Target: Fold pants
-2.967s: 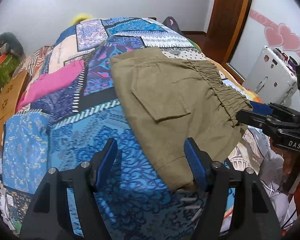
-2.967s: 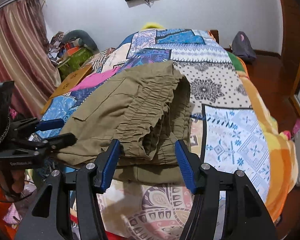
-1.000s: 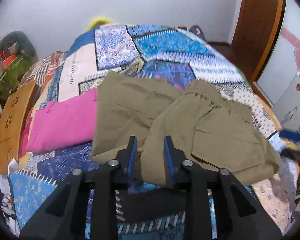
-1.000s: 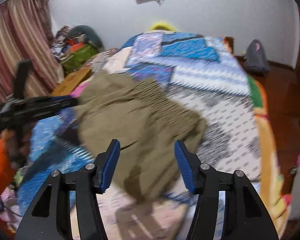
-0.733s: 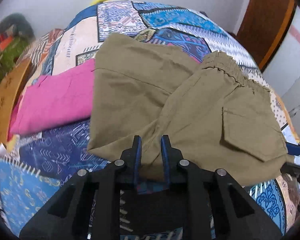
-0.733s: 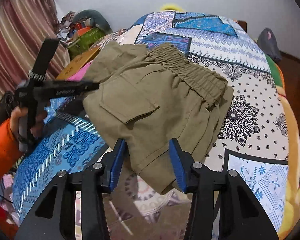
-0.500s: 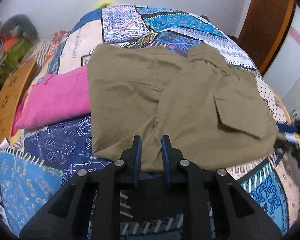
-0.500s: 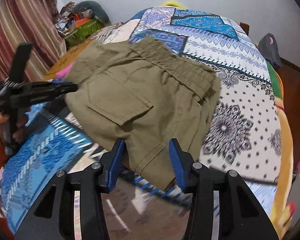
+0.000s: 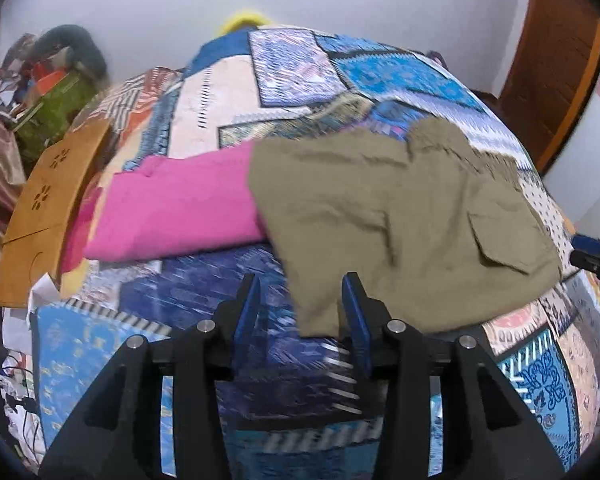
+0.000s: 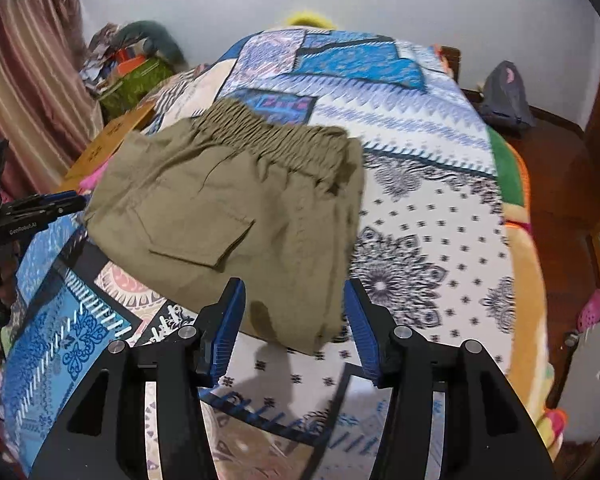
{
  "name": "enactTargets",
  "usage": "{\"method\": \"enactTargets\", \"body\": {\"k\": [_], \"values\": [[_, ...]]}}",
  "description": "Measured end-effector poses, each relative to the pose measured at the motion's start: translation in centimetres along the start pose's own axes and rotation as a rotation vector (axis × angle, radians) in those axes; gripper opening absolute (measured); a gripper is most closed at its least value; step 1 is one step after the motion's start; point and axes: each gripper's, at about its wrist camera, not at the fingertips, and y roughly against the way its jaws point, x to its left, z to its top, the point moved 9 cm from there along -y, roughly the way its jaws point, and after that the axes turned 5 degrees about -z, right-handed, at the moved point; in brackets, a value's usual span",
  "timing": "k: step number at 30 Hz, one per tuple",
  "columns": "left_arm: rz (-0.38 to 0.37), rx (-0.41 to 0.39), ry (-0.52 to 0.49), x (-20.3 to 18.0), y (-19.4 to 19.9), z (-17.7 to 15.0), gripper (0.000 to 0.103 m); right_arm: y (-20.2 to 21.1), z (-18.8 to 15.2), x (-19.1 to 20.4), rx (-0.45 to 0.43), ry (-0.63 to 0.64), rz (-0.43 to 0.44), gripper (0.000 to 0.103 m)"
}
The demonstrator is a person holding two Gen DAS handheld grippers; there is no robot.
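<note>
The olive-green pants [image 9: 400, 216] lie folded into a compact bundle on the patchwork bedspread [image 9: 300, 68], filling the centre and right of the left wrist view. Their elastic waistband [image 10: 276, 140] runs along the far edge in the right wrist view, and a flap pocket [image 10: 204, 236] faces up. Their left edge overlaps a folded pink garment [image 9: 176, 208] lying at centre left of the left wrist view.

The left gripper [image 9: 302, 312] has just been opening: its blue pads [image 9: 247, 306] now stand apart, and the near corner of the pants sits between them, close against the right pad, without being pinched. The right gripper [image 10: 294, 320] has also just opened a little; its pads are apart, with the near hem of the pants lying between and just beyond them, not visibly squeezed.

An orange-brown cardboard panel [image 9: 48, 208] leans at the bed's left edge. A grey bag [image 10: 504, 96] sits on the wooden floor at upper right of the right wrist view.
</note>
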Motion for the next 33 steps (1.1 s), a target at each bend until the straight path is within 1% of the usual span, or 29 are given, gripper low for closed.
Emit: {"method": "enactTargets", "body": {"k": [2, 5, 6, 11, 13, 15, 21, 24, 26, 28, 29, 30, 31, 32, 33], "values": [[-0.007, 0.006, 0.025, 1.0, -0.3, 0.4, 0.043, 0.1, 0.4, -0.3, -0.019, 0.0, -0.023, 0.048], [-0.017, 0.022, 0.054, 1.8, -1.5, 1.1, 0.044, -0.3, 1.2, -0.7, -0.031, -0.013, -0.055, 0.056], [-0.029, 0.031, 0.061, 1.9, -2.2, 1.2, 0.044, -0.6, 1.4, -0.8, -0.033, -0.021, -0.058, 0.057], [-0.058, 0.066, 0.051, 1.1, -4.7, 1.5, 0.046, -3.0, 2.3, -1.5, -0.005, -0.038, -0.083, 0.058], [-0.074, 0.074, 0.048, 0.7, -5.4, 1.6, 0.051, -4.2, 2.5, -1.7, 0.019, -0.068, -0.064, 0.058], [-0.089, 0.071, 0.04, 0.1, -5.9, 1.8, 0.053, -5.2, 2.6, -1.8, 0.035, -0.093, -0.032, 0.058], [-0.093, 0.094, -0.023, -1.5, -8.1, 1.6, 0.054, -8.2, 2.1, -1.2, 0.103, -0.113, 0.031, 0.058], [-0.098, 0.088, -0.038, -1.8, -8.7, 1.7, 0.054, -8.7, 2.2, -0.9, 0.104, -0.089, 0.055, 0.06], [-0.105, 0.082, -0.037, -1.9, -8.8, 1.8, 0.05, -8.8, 2.2, -0.8, 0.111, -0.075, 0.065, 0.06], [-0.1, 0.072, -0.032, -1.8, -8.6, 1.9, 0.036, -8.8, 2.4, -0.6, 0.105, -0.066, 0.079, 0.057], [-0.099, 0.069, -0.028, -1.9, -8.5, 2.0, 0.031, -8.8, 2.5, -0.4, 0.105, -0.07, 0.094, 0.051], [-0.102, 0.068, -0.024, -2.0, -8.3, 2.1, 0.022, -8.7, 2.5, -0.3, 0.102, -0.077, 0.098, 0.047], [-0.099, 0.068, -0.024, -2.1, -8.2, 2.2, 0.017, -8.7, 2.6, -0.3, 0.099, -0.079, 0.098, 0.045], [-0.089, 0.066, -0.031, -2.2, -8.2, 2.2, 0.016, -8.6, 2.6, -0.2, 0.094, -0.074, 0.096, 0.038], [-0.072, 0.06, -0.049, -2.4, -8.1, 2.3, 0.013, -8.5, 2.7, -0.2, 0.088, -0.074, 0.089, 0.03]]}}
